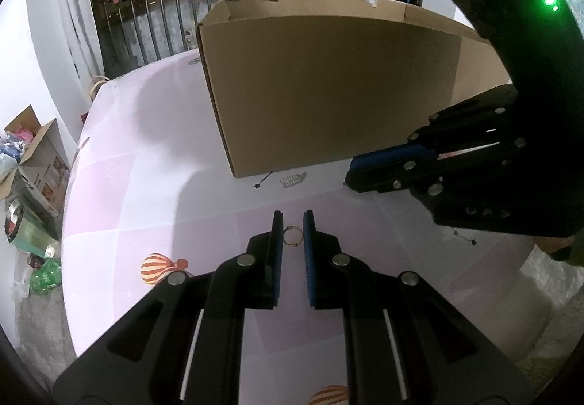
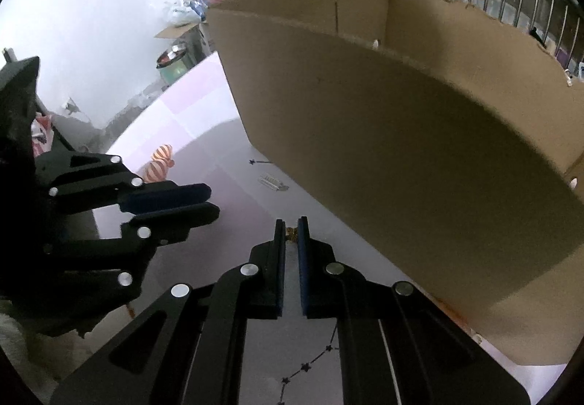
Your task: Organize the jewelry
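Cardboard box (image 1: 328,91), plain brown, open-topped, with a ragged rim, stands on the counter (image 1: 120,186) and walls off the far side in both wrist views. Counter cover is smooth and pale pink in faint squares, printed with striped orange balloons (image 1: 157,268).

Along the box's foot lie a small clear ridged clip (image 1: 292,180) and a thin dark pin with a star tip (image 1: 263,182), its long axis slanting toward the box. Nearer the right hand, a dark chain of little stars (image 2: 310,363) runs diagonally across the cover, partly hidden under that tool.

Left gripper (image 1: 292,235): black arms, blue ribbed pads, jaws clenched on a thin gold ring (image 1: 292,235). Ring is seen nearly face-on, its opening toward the camera, just above the counter or touching it; cannot tell which.

Right gripper (image 2: 291,235): same build, jaws clenched on a small gold piece (image 2: 291,234) at the tips, close before the box wall. Too small and shadowed to tell its shape or heading.

The two tools sit near each other, apart, each angled down at the counter.

Beyond the counter: metal railing (image 1: 164,10) hung with clothes, and an open carton (image 1: 34,145) on the floor.
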### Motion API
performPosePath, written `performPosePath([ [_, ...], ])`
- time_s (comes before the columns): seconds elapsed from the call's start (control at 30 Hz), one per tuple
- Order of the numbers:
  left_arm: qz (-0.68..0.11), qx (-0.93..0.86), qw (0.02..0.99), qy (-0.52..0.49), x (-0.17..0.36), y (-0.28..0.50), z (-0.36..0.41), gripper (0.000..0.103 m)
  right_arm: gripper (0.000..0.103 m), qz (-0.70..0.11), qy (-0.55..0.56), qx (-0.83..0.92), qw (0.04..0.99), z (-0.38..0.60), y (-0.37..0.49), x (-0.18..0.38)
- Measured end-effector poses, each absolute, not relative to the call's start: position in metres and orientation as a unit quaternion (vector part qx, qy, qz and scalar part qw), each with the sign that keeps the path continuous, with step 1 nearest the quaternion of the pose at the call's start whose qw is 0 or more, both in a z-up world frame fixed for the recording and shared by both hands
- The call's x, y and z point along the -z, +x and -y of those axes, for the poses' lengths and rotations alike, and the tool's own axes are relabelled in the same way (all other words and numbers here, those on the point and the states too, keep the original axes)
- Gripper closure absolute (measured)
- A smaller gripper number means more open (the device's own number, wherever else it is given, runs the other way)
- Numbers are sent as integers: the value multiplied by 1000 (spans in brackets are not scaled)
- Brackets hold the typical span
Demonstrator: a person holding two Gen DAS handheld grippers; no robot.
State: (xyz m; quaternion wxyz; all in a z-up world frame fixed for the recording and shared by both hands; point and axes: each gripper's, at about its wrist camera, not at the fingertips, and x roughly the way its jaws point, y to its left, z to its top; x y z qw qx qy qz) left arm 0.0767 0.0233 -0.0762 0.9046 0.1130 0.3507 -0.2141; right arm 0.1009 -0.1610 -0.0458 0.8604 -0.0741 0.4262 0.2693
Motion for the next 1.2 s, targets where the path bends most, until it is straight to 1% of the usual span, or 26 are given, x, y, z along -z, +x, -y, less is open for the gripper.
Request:
performPosePath([
  [0.13,-342,212,908,116,69,72,-22,93,96,-410,-69,-275,867,169,88,31],
  [0.33,-309,210,919,126,39,58,-23,93,96,-366,-53,-278,887,191,66,-10],
  [0.5,-254,228,932,126,-5,52,-14,93,96,-299,-36,-265,916,209,57,-57],
  [0.57,-228,241,935,125,-22,58,-6,93,96,-280,-29,-250,926,219,65,-67],
  [0.7,-210,254,937,116,-38,89,14,93,96,-289,-8,-211,934,239,91,-62],
  [0.83,-234,242,933,127,-25,122,39,93,96,-324,18,-165,932,260,121,-40],
  [0.97,-243,227,932,147,-9,136,51,92,95,-340,34,-143,929,270,138,-25],
  [1.0,-245,229,931,145,-7,137,51,88,95,-343,37,-145,927,272,139,-22],
  [1.03,-244,226,932,141,-5,137,51,81,95,-345,39,-144,927,273,140,-19],
  [1.07,-241,222,935,138,-5,136,48,77,94,-345,41,-144,927,274,139,-18],
  [1.1,-240,221,936,132,-5,136,45,70,91,-345,44,-148,926,275,138,-17],
  [1.13,-237,222,938,125,-7,135,41,67,85,-343,46,-149,926,275,135,-18],
  [1.2,-231,217,942,110,-10,131,31,62,79,-333,48,-153,929,277,128,-21],
])
